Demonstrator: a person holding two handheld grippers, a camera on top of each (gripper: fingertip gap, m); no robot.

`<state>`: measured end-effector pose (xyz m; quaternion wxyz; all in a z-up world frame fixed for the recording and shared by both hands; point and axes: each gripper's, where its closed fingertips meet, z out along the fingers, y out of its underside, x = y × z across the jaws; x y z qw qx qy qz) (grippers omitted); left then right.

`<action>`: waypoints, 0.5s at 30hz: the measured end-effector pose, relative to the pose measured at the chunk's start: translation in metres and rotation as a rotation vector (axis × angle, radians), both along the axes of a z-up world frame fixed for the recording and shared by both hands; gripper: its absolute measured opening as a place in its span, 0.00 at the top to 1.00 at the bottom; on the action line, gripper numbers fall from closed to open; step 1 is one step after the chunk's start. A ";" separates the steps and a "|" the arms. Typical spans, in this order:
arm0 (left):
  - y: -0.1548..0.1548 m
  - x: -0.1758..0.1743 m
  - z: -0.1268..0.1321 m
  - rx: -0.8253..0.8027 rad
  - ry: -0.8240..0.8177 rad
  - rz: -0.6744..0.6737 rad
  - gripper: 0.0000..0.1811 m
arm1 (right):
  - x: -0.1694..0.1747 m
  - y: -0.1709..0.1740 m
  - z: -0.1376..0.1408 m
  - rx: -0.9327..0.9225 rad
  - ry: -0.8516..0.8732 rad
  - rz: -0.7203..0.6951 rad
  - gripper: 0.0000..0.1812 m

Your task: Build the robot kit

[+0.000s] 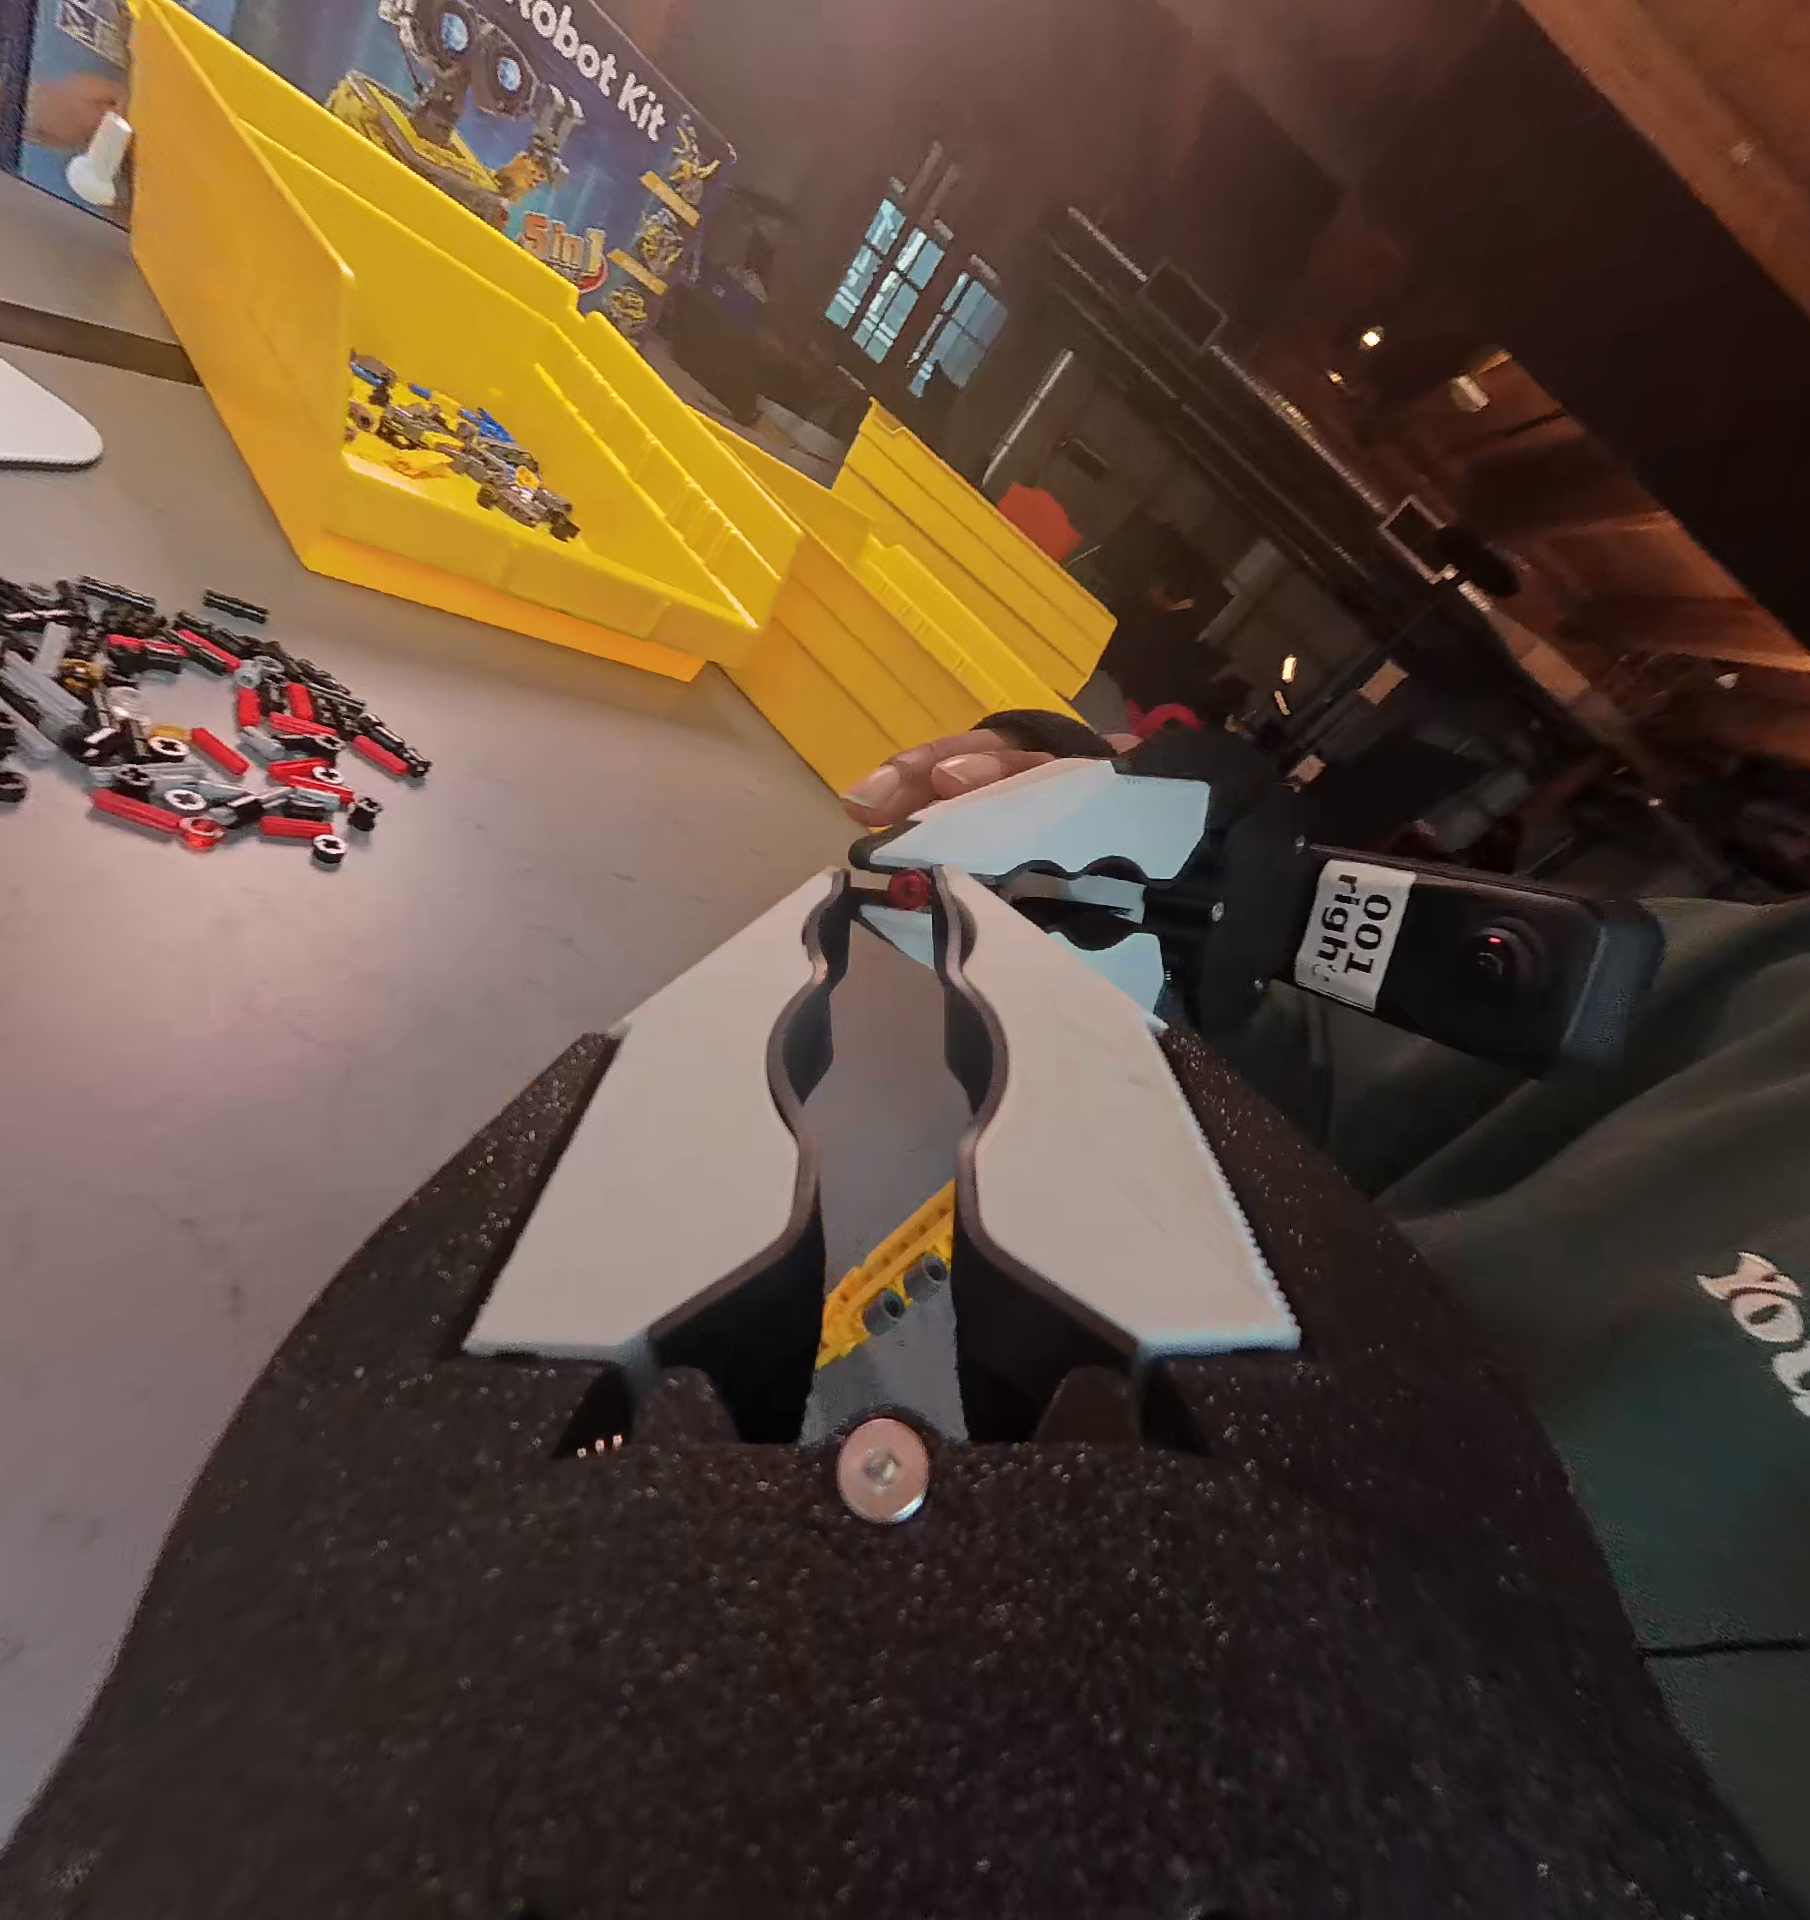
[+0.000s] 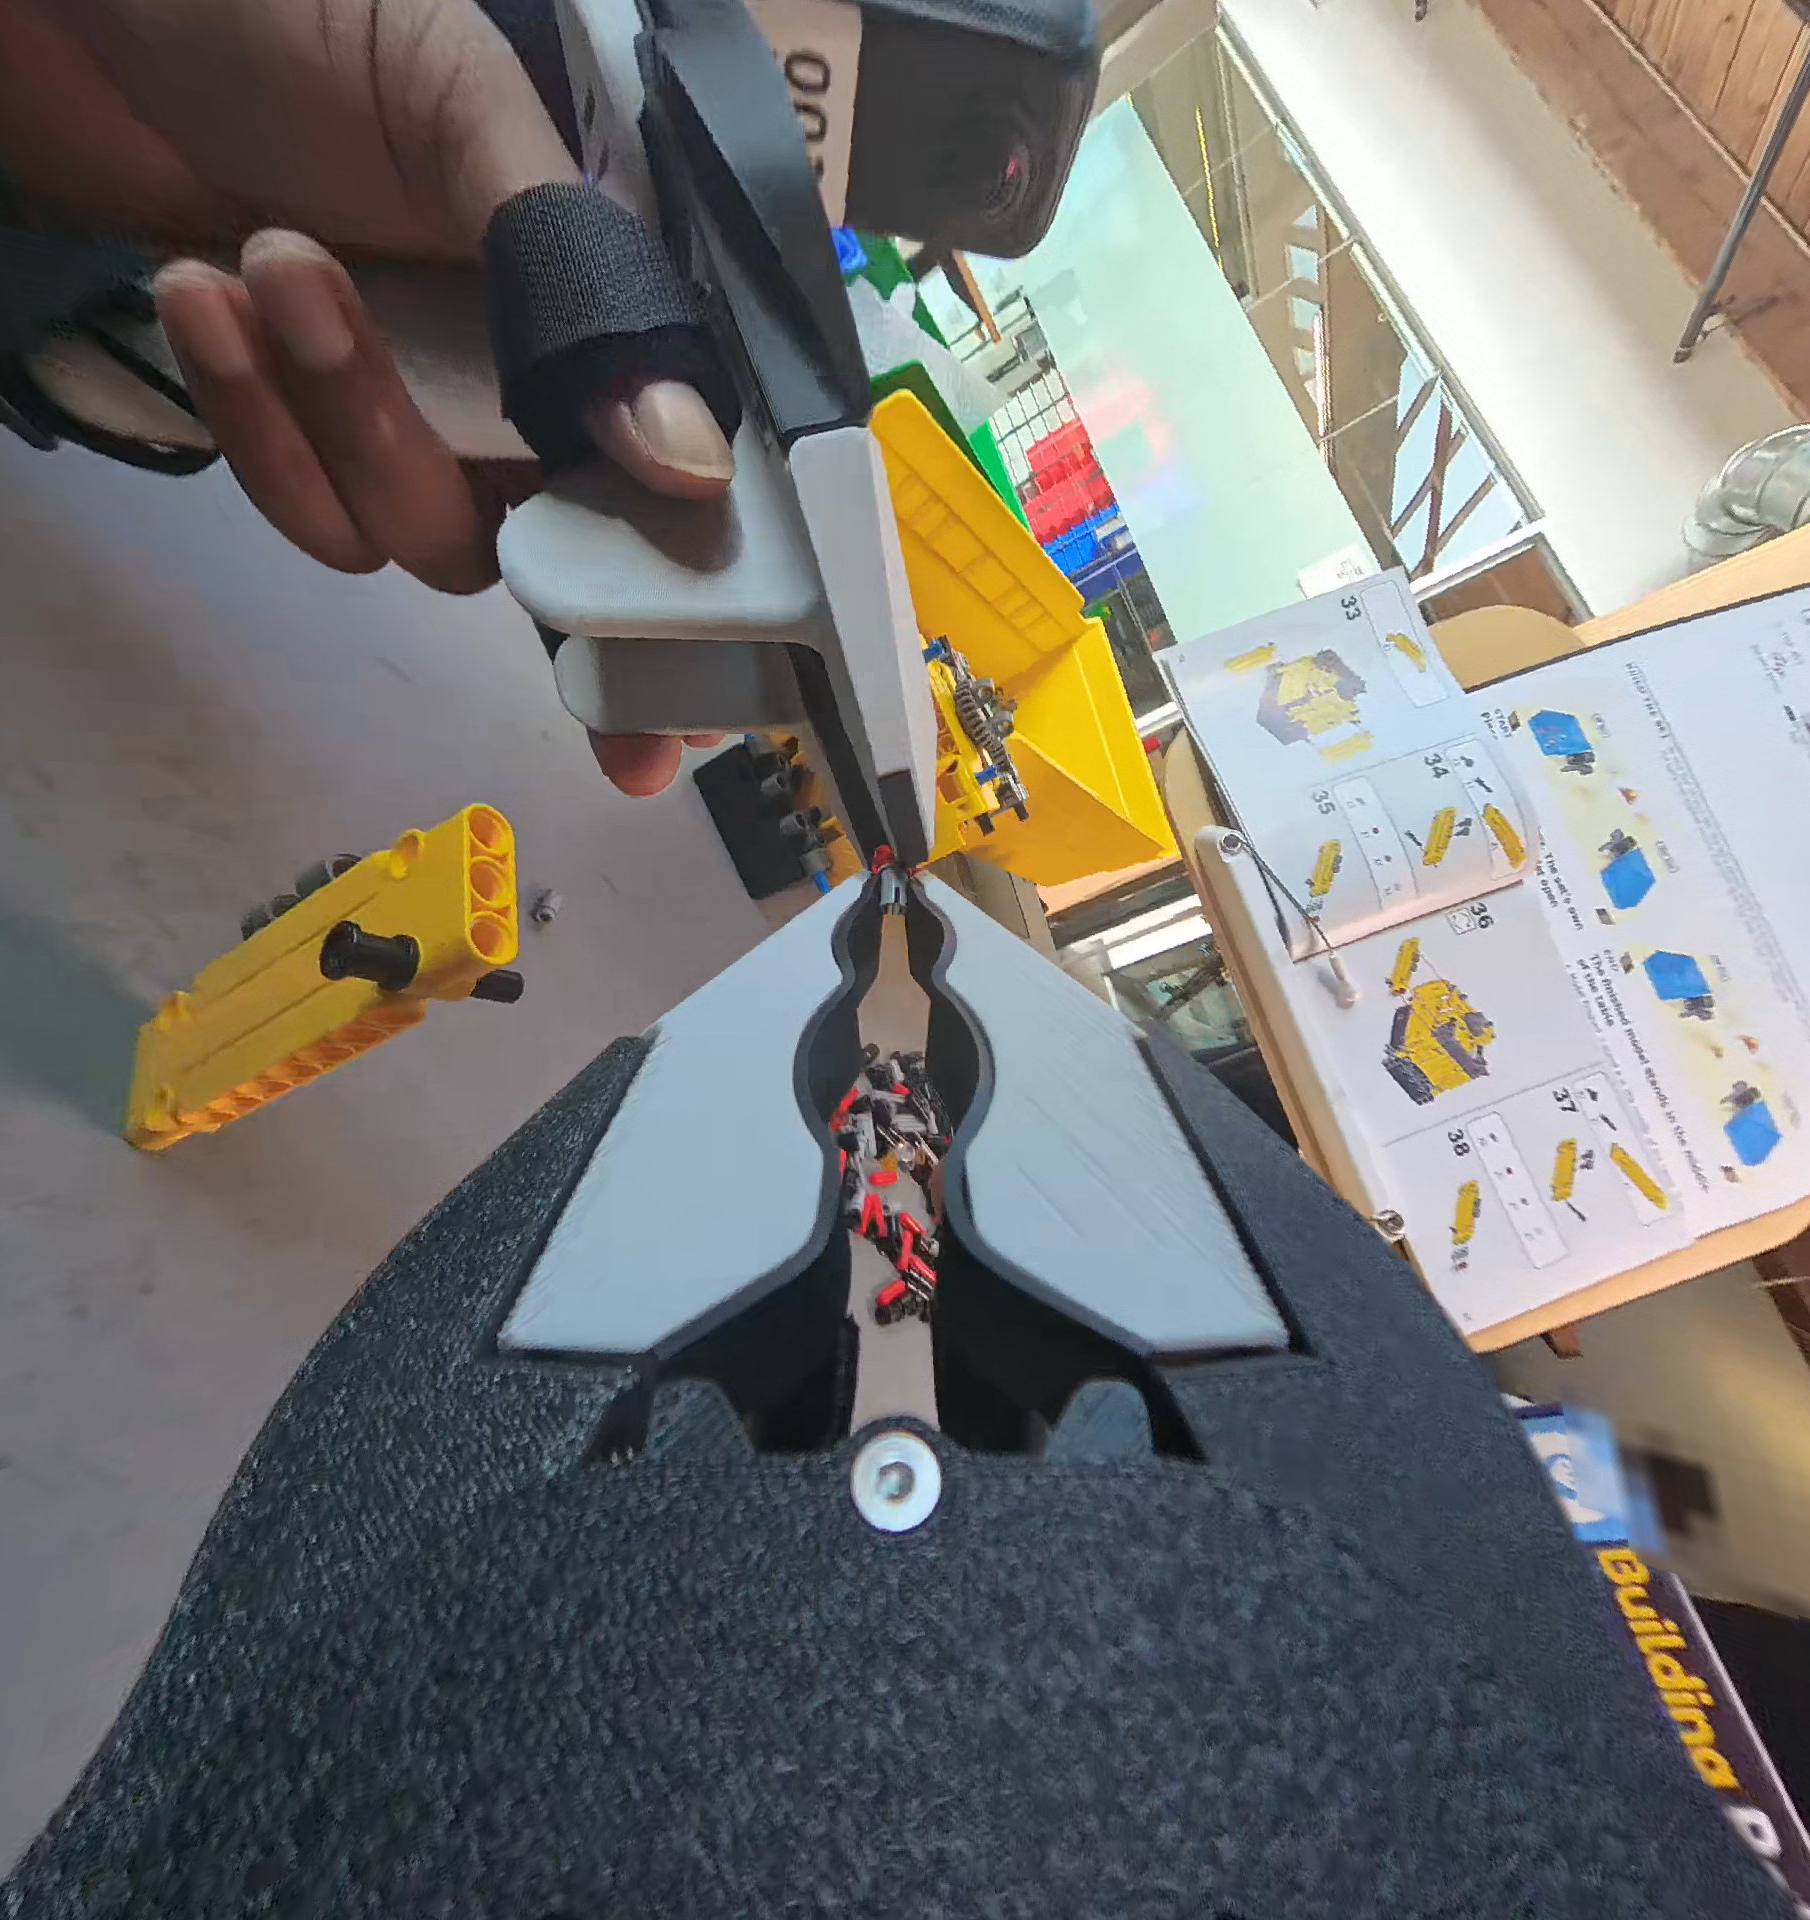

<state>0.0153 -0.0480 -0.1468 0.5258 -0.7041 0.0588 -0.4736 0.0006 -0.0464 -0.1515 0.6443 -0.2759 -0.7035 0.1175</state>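
Left hand-held gripper (image 1: 888, 891) pinches a red pin (image 1: 909, 889); right hand-held gripper (image 2: 893, 896) pinches a dark pin (image 2: 892, 894) (tips meeting, seemingly to join them) above the desk (image 1: 257, 1039).

The left gripper (image 1: 888, 891) pinches a small red pin (image 1: 907, 889) at its tips. The right gripper (image 1: 885, 850) touches there. Loose parts (image 1: 168, 717) lie near a yellow bin (image 1: 257, 312).

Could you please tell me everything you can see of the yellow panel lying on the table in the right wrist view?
The yellow panel is a flat, oblong plastic building piece with lengthwise ribs and three round holes at one end. It lies flat on the grey table, angled diagonally. A black pin sticks out of its top; more dark pins show at its edges. Neither tool touches it.
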 end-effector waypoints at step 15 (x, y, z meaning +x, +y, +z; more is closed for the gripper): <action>-0.003 -0.008 0.007 0.004 -0.082 -0.036 0.99 | 0.003 -0.006 0.008 -0.258 0.052 0.091 0.97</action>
